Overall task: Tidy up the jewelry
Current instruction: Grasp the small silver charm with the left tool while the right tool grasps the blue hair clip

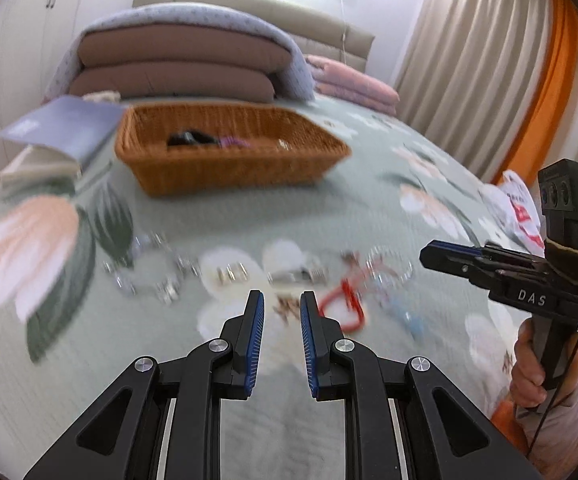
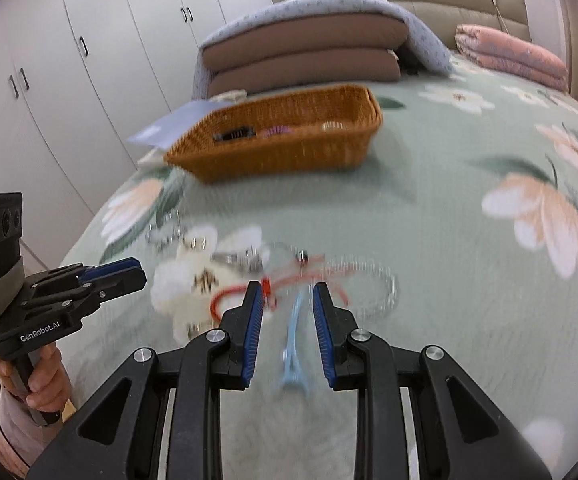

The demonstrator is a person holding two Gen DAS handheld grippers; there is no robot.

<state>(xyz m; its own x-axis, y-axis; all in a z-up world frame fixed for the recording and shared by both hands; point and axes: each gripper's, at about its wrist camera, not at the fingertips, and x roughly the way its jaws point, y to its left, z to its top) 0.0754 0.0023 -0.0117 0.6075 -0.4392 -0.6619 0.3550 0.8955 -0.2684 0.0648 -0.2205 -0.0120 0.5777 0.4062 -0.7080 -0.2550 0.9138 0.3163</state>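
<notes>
Both views are motion-blurred. A brown wicker basket (image 1: 225, 152) (image 2: 285, 136) sits on the flowered bedspread and holds a dark item (image 1: 187, 139), a purple item and something silvery. Several silver pieces (image 1: 229, 272), a red cord (image 1: 345, 304) (image 2: 233, 294), a bead bracelet (image 2: 377, 284) and a light blue hair clip (image 2: 293, 344) lie loose on the bed. My left gripper (image 1: 282, 300) is open and empty just above the pieces. My right gripper (image 2: 287, 288) is open, with the blue clip lying between its fingers on the bed.
Folded brown cushions under a blue blanket (image 2: 309, 48) lie behind the basket, with a pink quilt (image 2: 517, 56) to the right. A grey booklet (image 1: 61, 128) lies left of the basket. A white and red plastic bag (image 1: 517, 208) lies at the bed's right edge. Wardrobes (image 2: 89, 60) stand on the left.
</notes>
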